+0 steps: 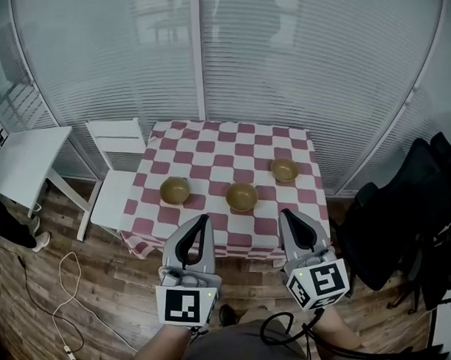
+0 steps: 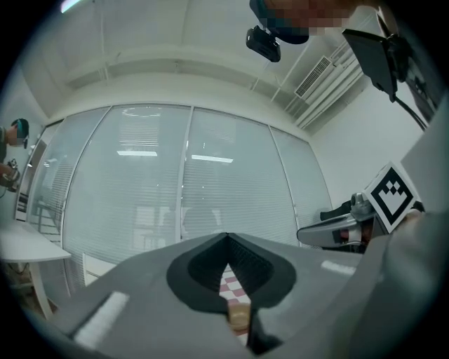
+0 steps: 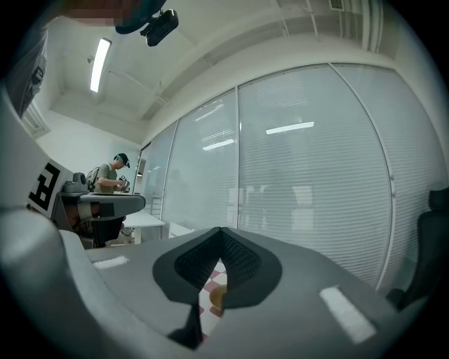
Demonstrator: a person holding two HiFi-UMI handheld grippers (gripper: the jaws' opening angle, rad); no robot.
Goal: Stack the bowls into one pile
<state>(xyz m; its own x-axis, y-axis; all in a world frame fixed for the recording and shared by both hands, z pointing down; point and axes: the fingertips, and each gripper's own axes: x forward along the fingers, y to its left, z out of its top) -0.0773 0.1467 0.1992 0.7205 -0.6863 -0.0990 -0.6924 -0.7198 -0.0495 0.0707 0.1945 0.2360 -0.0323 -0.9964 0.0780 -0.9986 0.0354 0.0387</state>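
1. three tan bowls sit well apart on the checked bench: the left bowl and the middle bowl lie toward the near side, and the right bowl lies farther back; none is nested yet, so the pile looks not yet begun
2. the left hand-held gripper is by the near edge of the bench, short of the left bowl; in its own view the jaws meet at the tips with nothing held, and only checked cloth and a sliver of bowl show through the gap below
3. the right hand-held gripper is by the near edge too, short of the middle bowl; its own view shows the jaws closed narrow and empty
4. the step in hand reads as the approach, so the jaws should spread before they reach a rim, not at it
5. for a sound pick, one jaw goes inside the near wall of the bowl and one outside, then they pinch
6. the middle bowl seems the natural base; carry a bowl clear above its rim and lower it centred
7. going slowly should keep the bowl from sliding on the cloth
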